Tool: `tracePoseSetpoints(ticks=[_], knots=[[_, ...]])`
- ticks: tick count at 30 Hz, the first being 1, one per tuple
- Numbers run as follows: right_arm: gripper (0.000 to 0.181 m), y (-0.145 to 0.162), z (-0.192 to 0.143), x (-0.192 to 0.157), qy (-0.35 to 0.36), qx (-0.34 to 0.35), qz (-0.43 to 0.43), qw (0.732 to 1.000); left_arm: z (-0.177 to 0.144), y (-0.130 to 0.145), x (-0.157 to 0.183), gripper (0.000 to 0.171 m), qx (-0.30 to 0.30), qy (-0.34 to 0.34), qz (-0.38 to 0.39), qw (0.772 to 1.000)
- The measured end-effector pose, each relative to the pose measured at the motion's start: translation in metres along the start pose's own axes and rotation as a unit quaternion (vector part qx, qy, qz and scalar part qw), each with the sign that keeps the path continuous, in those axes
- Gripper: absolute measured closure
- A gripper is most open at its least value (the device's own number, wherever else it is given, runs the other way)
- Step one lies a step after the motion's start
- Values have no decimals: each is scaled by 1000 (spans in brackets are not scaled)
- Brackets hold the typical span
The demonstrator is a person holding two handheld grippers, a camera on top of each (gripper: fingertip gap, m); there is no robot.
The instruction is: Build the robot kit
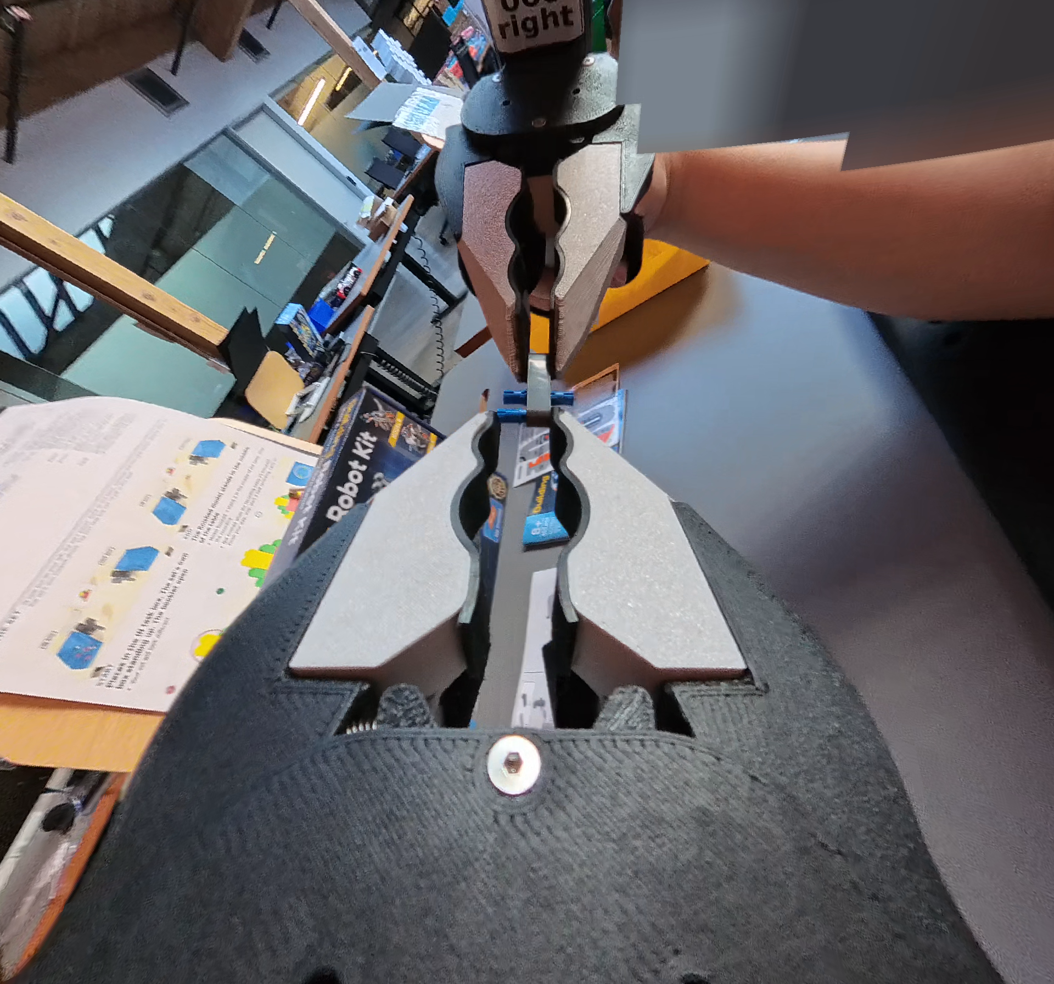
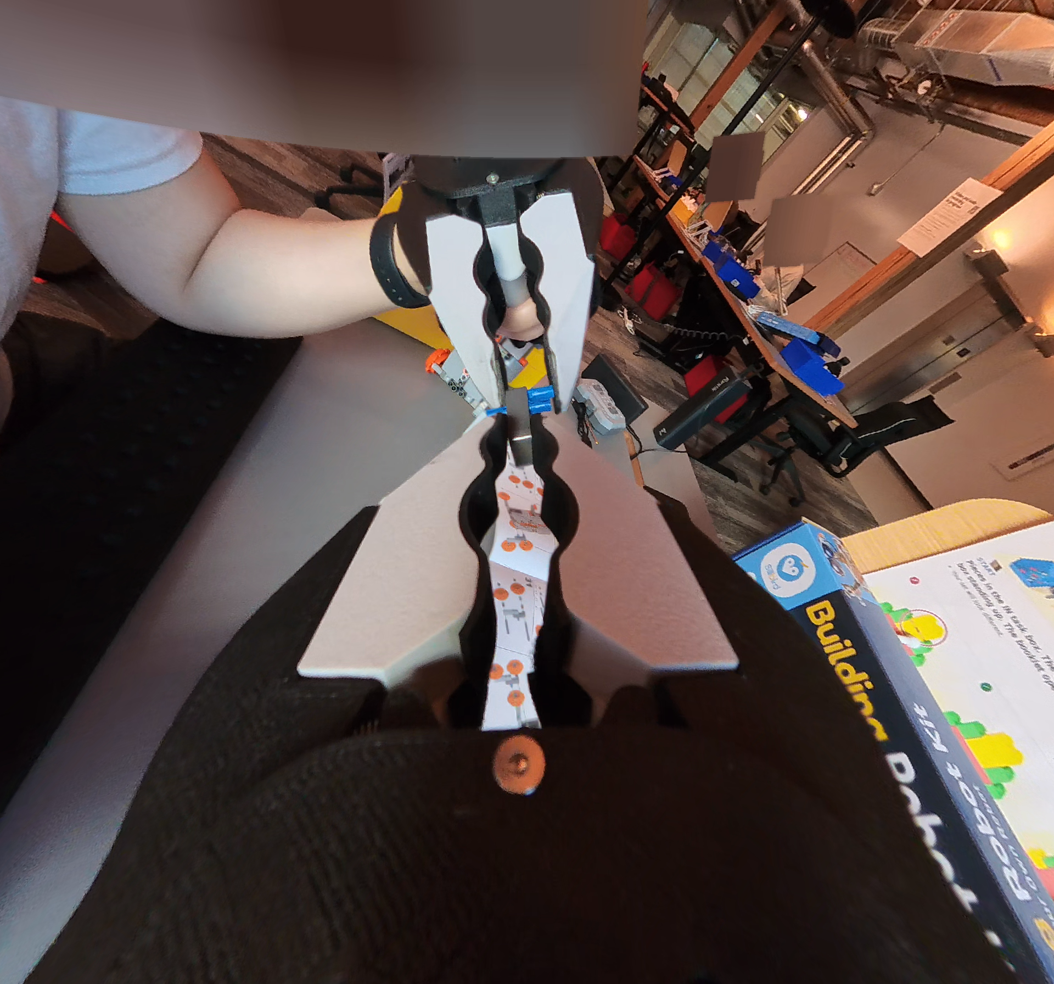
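Observation:
A small grey beam (image 1: pixel 538 386) with blue pins (image 1: pixel 520 398) through it hangs in the air between two grippers that face each other tip to tip. My left gripper (image 1: pixel 526 419) is closed around the beam's lower end and its lower blue pin. My right gripper (image 1: pixel 536 368) comes from the far side and pinches the beam's other end. In the right wrist view my right gripper (image 2: pixel 518 434) is shut on the grey beam (image 2: pixel 519 423). The left gripper (image 2: pixel 526 394) straddles the blue pins (image 2: pixel 539 400) just beyond.
A printed booklet (image 2: pixel 516 586) lies on the grey table (image 1: pixel 798 443) under the grippers. A dark kit box (image 1: pixel 365 477) and an instruction sheet (image 1: pixel 114 529) on a wooden board sit to one side. A yellow bin (image 1: pixel 656 278), a grey motor part (image 2: pixel 456 377) and the person's arm (image 1: pixel 827 226) are beyond.

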State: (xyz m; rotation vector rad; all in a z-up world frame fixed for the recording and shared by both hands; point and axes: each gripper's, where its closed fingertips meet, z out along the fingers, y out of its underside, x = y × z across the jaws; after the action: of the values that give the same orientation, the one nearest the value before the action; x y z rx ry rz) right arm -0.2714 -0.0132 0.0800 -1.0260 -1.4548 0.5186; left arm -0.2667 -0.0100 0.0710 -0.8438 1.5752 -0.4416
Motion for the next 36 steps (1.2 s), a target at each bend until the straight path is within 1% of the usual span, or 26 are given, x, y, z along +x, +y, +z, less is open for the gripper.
tracePoseSetpoints(ticks=[2, 4, 11, 14, 17, 21, 23, 26, 28, 30, 32, 34, 35, 36], knots=[[174, 1, -1, 1, 6, -8, -3, 1000, 2, 1, -1, 155, -3, -10, 10, 1000], [174, 2, -2, 0, 4, -12, -7, 1000, 3, 1, 1, 155, -3, -6, 7, 1000], [173, -4, -2, 3, 19, -12, -26, 999, 2, -2, -2, 158, 7, -22, 18, 1000], [173, -6, -4, 2, 17, -14, -25, 999, 4, -2, 0, 157, 12, -11, -2, 1000], [173, -5, -4, 3, 19, -21, -26, 999, 7, 1, 0, 157, 3, -11, -6, 1000], [173, -4, -5, 8, 31, -22, -23, 999, 9, 1, -5, 158, -2, -30, -10, 999], [173, -5, -7, 10, 34, -13, -17, 999, 10, -2, -9, 157, 9, -41, -24, 999], [174, -9, -9, 8, 21, 8, -3, 1000, 8, -7, -6, 156, 41, -4, -97, 994], [174, -13, -11, 7, 11, 29, 19, 999, 0, -10, -6, 157, 74, 42, -173, 981], [174, -13, -12, 7, 2, 43, 38, 998, -10, -15, -7, 157, 112, 95, -255, 956], [174, -12, -13, 8, -2, 49, 52, 997, -19, -15, -13, 155, 137, 137, -339, 921], [174, -13, -15, 7, -8, 60, 59, 996, -21, -13, -17, 151, 150, 176, -420, 878], [174, -14, -15, 5, -16, 66, 59, 996, -20, -12, -18, 147, 153, 191, -448, 860], [174, -15, -15, 3, -22, 70, 53, 996, -17, -11, -18, 146, 157, 198, -468, 847]])
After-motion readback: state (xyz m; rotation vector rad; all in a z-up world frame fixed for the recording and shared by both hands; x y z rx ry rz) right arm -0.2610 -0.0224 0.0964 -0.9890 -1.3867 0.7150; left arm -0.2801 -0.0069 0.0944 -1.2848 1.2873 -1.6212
